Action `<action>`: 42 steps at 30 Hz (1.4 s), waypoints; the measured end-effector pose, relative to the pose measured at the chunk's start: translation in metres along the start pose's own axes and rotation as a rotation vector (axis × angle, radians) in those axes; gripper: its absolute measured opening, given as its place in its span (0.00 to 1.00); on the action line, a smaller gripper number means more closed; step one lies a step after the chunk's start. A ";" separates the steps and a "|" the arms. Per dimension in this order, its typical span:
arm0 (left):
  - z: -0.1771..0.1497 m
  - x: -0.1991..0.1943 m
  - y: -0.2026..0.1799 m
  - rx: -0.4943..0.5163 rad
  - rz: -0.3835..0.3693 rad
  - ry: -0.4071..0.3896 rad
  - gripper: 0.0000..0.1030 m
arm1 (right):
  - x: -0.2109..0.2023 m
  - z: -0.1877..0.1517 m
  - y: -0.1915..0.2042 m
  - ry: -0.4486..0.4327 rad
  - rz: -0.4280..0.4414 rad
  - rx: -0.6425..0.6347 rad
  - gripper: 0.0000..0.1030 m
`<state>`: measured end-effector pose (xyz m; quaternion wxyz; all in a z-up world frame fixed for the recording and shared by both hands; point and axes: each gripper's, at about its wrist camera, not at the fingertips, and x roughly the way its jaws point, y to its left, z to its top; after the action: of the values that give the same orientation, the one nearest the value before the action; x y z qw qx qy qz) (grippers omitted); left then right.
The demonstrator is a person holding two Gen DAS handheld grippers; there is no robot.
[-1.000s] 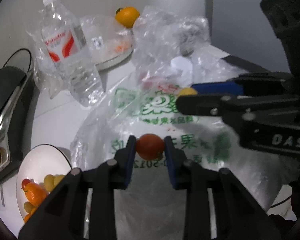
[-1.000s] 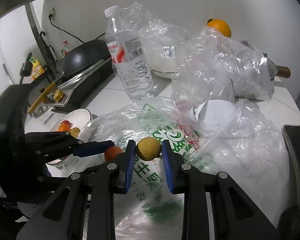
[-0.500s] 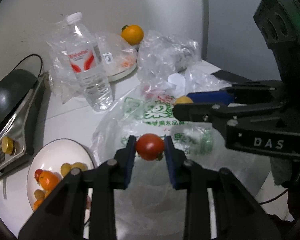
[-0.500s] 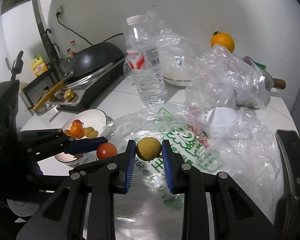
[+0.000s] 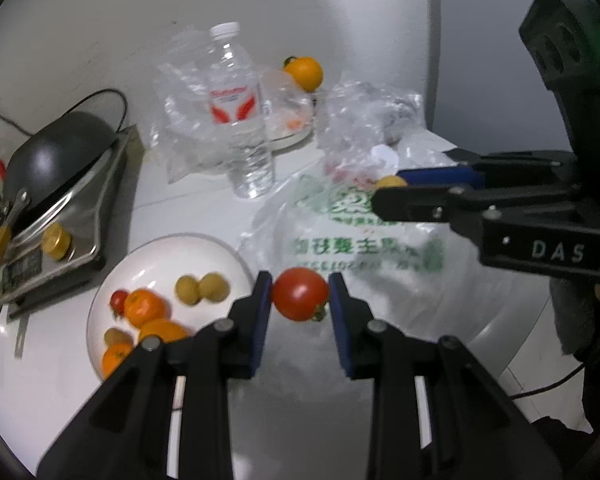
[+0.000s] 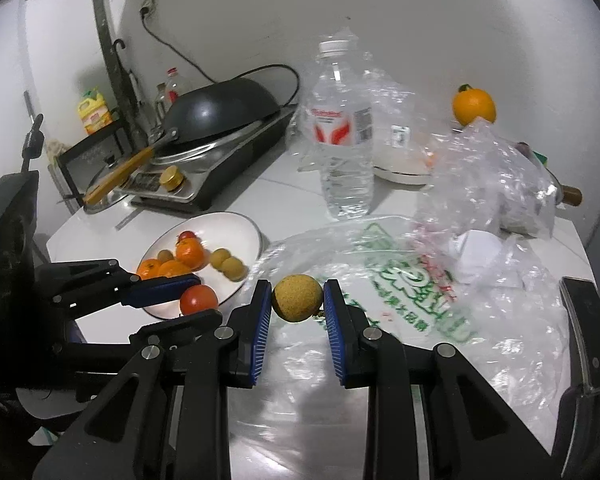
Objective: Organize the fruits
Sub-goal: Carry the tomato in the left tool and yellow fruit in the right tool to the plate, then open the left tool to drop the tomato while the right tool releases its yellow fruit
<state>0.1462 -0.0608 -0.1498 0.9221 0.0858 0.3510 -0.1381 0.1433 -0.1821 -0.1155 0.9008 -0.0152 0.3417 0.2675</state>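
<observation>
Red tomato (image 5: pixel 300 294), stem end lower right, in left gripper (image 5: pixel 300 295); round yellow-brown fruit (image 6: pixel 297 298) in right gripper (image 6: pixel 297 300).

Dim, cool light, fisheye-bent edges, slight blur, perhaps from motion.

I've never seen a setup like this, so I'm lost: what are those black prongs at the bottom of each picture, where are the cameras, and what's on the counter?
There is no robot here. A person holds a two-finger gripper in each hand, and a wide-angle camera on each looks forward along its fingers. In the left camera's picture the left gripper pinches a red tomato. In the right camera's picture the right gripper pinches a small yellow-brown fruit. On the counter sit a white plate of small fruits, a printed plastic bag, a water bottle, a black pan and an orange.
</observation>
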 end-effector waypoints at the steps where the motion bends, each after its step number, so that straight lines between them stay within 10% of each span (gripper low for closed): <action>1: -0.002 -0.001 0.002 -0.004 0.003 0.001 0.29 | 0.001 0.000 0.004 0.003 0.002 -0.006 0.28; 42: -0.059 0.019 0.084 -0.148 0.020 0.053 0.30 | 0.083 0.011 0.082 0.161 0.049 -0.111 0.28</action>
<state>0.1495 0.0306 -0.2015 0.9177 0.0246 0.3836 -0.1005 0.1614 -0.0704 -0.1466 0.8613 -0.0784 0.3980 0.3061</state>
